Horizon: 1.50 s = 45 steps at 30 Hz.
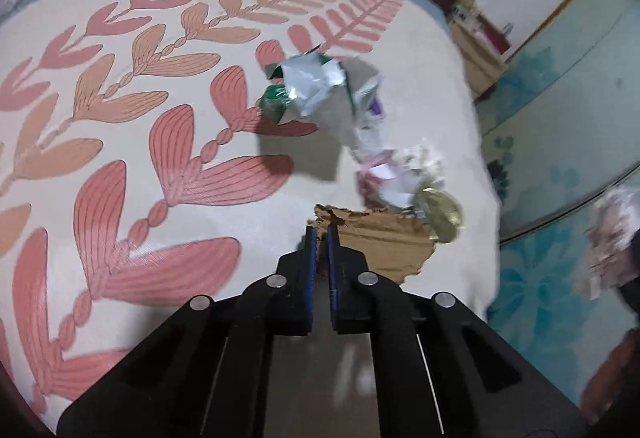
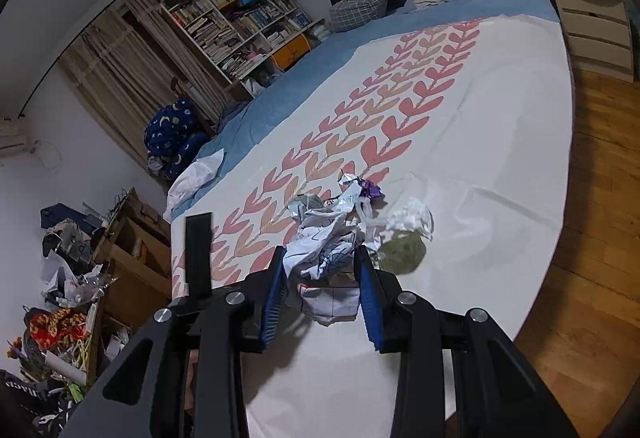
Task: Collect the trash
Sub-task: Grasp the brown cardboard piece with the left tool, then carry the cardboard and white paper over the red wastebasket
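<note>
One bed [image 2: 500, 142] carries the trash, under a white cover printed with pink and tan leaf rows. Near its foot edge lies one loose heap [image 1: 340, 106] of crumpled scraps: silver foil, a green wrapper, a purple bit, white paper (too tangled to count piece by piece). Beside the heap sit one torn brown cardboard piece [image 1: 384, 242], flat and ragged-edged, and one round greenish disc [image 1: 440, 214] touching its far corner.

The left tongs [image 1: 322, 234] angle steeply down at the bed, blue pads nearly together and pinching the cardboard's torn near edge.

The right tongs [image 2: 320, 262] tilt gently down toward the bed, jaws part open and clamped on one crumpled white paper ball [image 2: 324, 254] with ink lines, held in front of the heap.
</note>
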### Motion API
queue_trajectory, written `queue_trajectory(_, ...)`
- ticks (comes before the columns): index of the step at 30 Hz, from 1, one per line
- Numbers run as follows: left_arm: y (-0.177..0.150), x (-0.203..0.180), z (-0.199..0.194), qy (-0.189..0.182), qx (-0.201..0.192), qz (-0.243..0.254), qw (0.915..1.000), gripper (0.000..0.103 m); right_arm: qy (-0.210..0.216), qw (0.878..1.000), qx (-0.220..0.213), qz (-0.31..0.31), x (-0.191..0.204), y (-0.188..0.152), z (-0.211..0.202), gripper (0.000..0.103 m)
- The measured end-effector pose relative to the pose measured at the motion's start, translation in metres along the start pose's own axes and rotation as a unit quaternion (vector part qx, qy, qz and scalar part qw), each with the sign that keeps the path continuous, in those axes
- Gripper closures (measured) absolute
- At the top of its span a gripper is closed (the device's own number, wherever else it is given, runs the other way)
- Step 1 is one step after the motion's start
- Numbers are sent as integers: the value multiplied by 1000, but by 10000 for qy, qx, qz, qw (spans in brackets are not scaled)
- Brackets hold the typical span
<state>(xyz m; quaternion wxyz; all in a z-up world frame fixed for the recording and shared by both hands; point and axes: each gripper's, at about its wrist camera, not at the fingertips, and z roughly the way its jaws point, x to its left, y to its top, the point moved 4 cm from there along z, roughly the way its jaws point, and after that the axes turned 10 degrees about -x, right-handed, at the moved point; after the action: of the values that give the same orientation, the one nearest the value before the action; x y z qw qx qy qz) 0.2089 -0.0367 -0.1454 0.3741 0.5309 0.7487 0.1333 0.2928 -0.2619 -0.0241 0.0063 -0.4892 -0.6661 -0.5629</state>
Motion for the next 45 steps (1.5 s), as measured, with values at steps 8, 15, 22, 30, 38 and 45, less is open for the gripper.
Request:
queue_trajectory(8, 9, -17, -56, -453, -463, -72, 9979, 101, -20, 9994, -131, 318, -11, -18, -37, 68)
queue_trajectory(15, 0, -64, -167, -440, -1315, 603, 9885, 101, 50, 9981, -542, 298, 9, -11, -111, 68)
queue_trajectory(22, -68, -177, -252, -1071, -1392, 1388, 9746, 101, -186, 9935, -1110, -187, 49, -37, -271, 68)
queue_trajectory(30, -224, -317, -274, -2210, -429, 2368, 9451, 101, -1439, 9779, -1503, 180, 16, -165, -490, 68)
queue_trajectory(38, -397, -419, -254, -2797, 880, 3654, 8835, 101, -2830, 9356, -1421, 1559, -61, -323, -639, 68)
queue_trajectory(45, -501, -426, -220, -2607, 1813, 4391, 8404, 101, -3592, 9008, -939, 2254, -99, -450, -666, 68)
